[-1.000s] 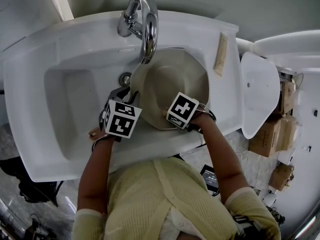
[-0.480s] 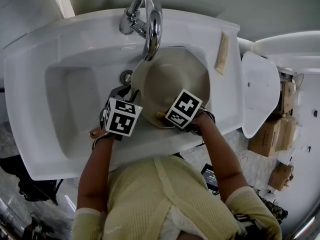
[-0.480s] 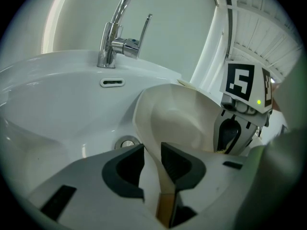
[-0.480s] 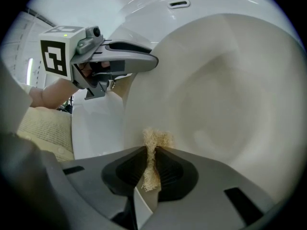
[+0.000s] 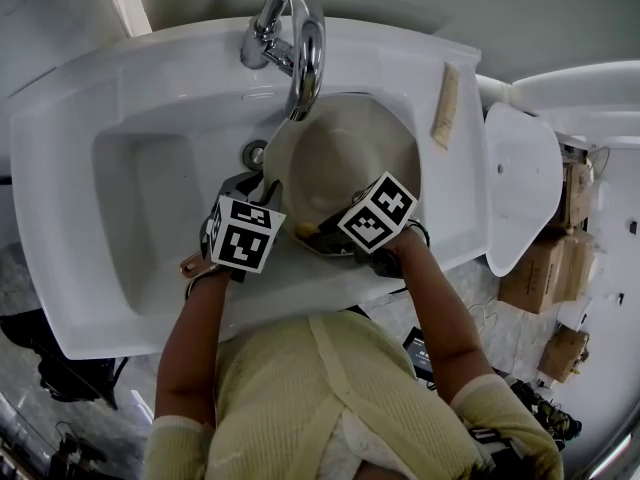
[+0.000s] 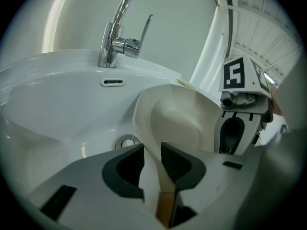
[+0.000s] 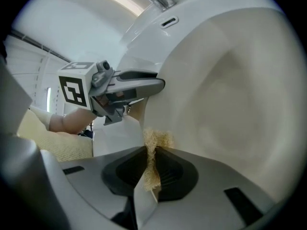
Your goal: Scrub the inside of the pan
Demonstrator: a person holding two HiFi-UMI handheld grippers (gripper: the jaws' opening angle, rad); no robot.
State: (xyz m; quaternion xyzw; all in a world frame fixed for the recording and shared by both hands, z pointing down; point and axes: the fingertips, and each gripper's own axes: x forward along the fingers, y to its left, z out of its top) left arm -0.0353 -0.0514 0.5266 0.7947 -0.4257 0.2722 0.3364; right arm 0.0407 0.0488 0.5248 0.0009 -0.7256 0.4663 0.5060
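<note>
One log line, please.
left hand-held gripper: shut on pan handle | right hand-held gripper: shut on scrub pad inside pan | pan: tilted in sink

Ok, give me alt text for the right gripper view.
The right gripper, shut on a tan scrub pad, holds it against the inside of the cream pan. The left gripper holds the pan over a white sink.

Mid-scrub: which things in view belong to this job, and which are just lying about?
Job: pan, held by left gripper; scrub pad in right gripper; sink.
Lying about: tan strip on the ledge; cardboard boxes.
</note>
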